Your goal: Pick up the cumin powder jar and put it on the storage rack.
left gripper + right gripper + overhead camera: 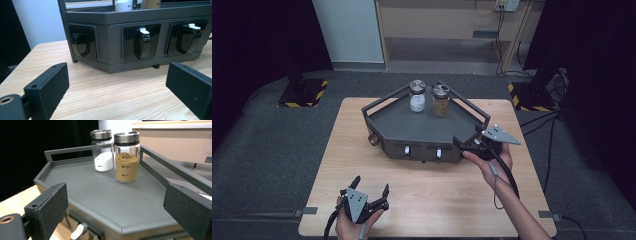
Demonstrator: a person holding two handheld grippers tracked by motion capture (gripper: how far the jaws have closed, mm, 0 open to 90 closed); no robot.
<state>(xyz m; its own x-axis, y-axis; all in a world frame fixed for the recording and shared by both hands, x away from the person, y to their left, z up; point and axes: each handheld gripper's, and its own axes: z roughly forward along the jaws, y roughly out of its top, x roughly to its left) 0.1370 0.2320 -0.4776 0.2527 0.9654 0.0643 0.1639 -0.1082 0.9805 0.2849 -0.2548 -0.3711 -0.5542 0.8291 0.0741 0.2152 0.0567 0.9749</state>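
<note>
A dark grey tray (404, 127) with low rails stands on the wooden table (362, 165). At its back stand two steel-lidded glass jars, one with white powder (417, 96) and one with brown powder (441, 100). My right gripper (466, 138) hovers at the tray's front right corner, open, jaws empty. In the right gripper view the white jar (103, 152) and brown jar (126, 157) stand beyond the tray floor (100, 192), and the right gripper (115, 212) straddles the near edge. My left gripper (372, 185) rests open near the table's front edge; the left gripper (118, 87) faces the tray's front wall (112, 62).
The tray's front wall carries glossy black hooks (141, 42), two with white clips (144, 30). A wooden shelf unit (447, 30) stands behind the table. Black stand bases with yellow-black tape (302, 92) sit on the grey carpet on both sides, and cables (542, 120) lie at the right.
</note>
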